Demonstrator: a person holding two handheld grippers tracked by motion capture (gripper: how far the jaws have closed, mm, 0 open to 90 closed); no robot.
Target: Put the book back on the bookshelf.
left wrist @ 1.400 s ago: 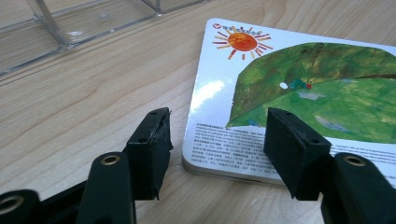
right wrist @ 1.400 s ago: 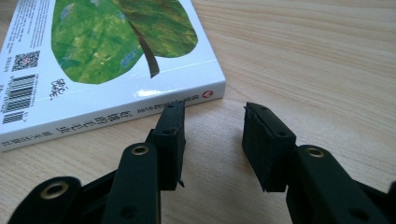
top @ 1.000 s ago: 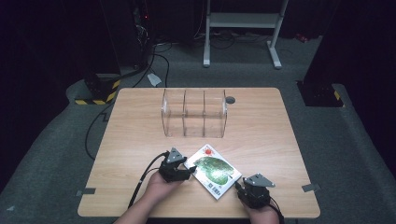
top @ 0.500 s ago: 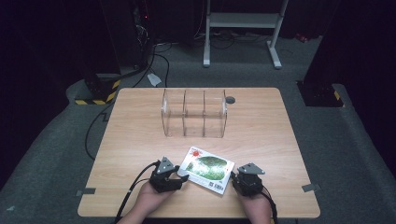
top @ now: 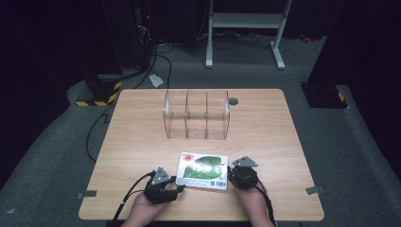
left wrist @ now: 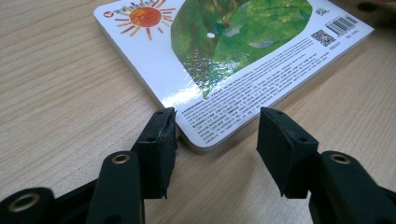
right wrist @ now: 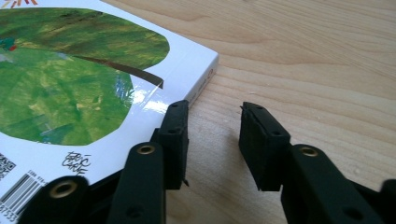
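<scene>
While the book [top: 202, 170] lies flat on the table [top: 142, 137] near its front edge, left claw [left wrist: 217, 128] gapes wide around its corner; right claw [right wrist: 214, 123] narrowly parted beside its spine

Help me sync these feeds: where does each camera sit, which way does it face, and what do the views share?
High view: above the person's side, facing forward and down on the table; both hands and the left gripper and right gripper show.
Left gripper view: rides the left gripper, facing the book; its open fingers show.
Right gripper view: rides the right gripper, facing the book's edge; its open fingers show.
Shared: the book and table appear in all three.
</scene>
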